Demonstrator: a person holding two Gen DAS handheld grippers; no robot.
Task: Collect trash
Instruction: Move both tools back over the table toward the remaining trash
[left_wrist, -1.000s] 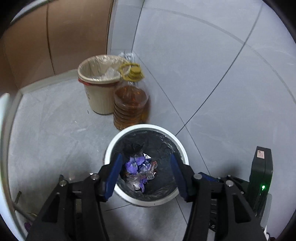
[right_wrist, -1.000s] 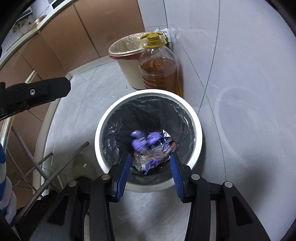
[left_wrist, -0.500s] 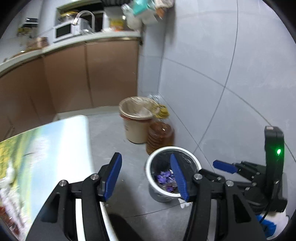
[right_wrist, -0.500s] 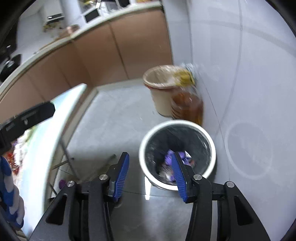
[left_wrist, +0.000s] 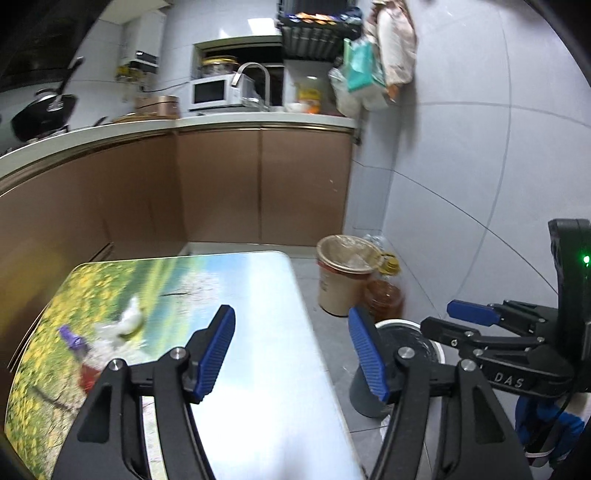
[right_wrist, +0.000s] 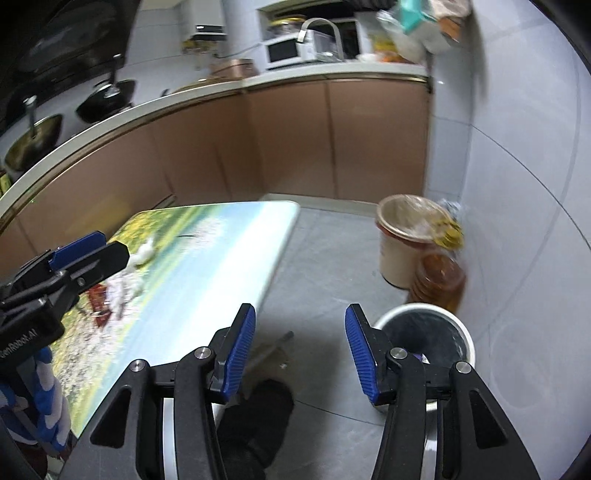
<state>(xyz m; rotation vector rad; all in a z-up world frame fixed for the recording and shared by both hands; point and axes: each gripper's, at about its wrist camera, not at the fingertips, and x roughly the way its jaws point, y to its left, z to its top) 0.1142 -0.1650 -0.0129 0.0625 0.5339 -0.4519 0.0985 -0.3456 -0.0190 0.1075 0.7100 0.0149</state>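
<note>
Left of the left gripper (left_wrist: 291, 354), spread and empty: blurred trash cluster (left_wrist: 107, 336) on the landscape-print worktop (left_wrist: 258, 332); pieces uncountable. Right gripper (right_wrist: 299, 347) spread, empty; one white-rimmed black-lined bin (right_wrist: 428, 332) right.

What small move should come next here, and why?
Probably reach the left gripper toward the litter on the table. Both grippers are open and hold nothing, the right gripper is beside the bin, and scraps, blurred, lie on the table's left side, nearest the left gripper.
</note>
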